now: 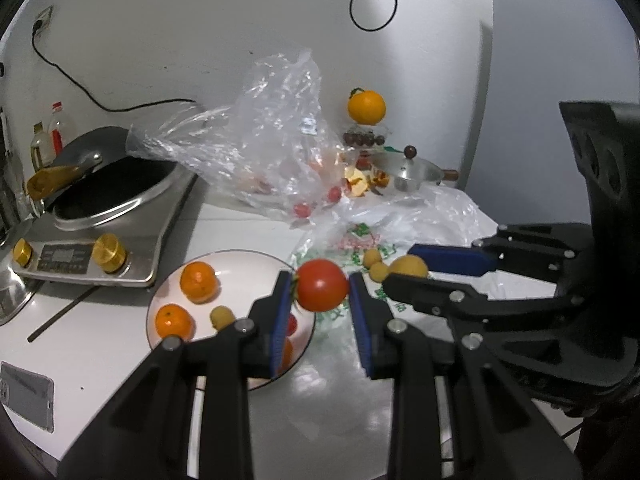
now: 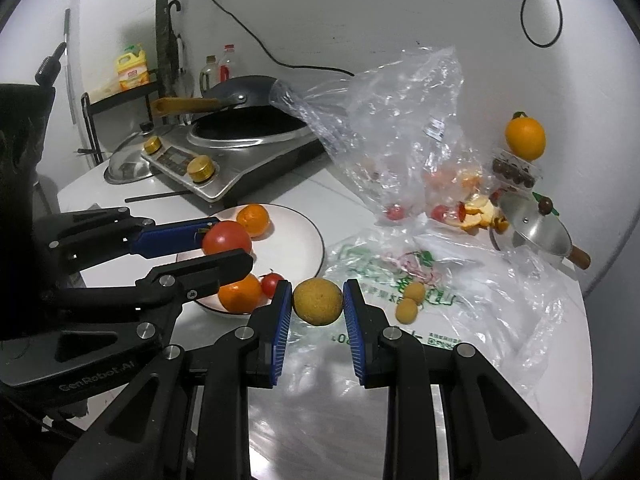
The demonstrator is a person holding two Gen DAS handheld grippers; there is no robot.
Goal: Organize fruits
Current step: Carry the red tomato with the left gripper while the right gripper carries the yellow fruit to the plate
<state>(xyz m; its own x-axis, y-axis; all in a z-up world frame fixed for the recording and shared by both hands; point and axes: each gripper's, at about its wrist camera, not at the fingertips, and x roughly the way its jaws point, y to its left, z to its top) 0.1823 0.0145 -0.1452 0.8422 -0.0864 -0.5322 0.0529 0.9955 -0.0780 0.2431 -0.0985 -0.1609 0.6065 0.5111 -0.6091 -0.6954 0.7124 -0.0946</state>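
Left wrist: plate with oranges

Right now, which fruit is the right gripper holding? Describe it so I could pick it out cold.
Start at the white plate in front of the induction cooker; just right of it lies a printed plastic bag. Over the bag's near edge, the right gripper clamps a dull yellow-brown round fruit. It is larger than the two small yellow fruits beside it.

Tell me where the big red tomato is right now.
The big red tomato is clamped in the left gripper, held above the right edge of the white plate, left of the right gripper's yellow fruit.
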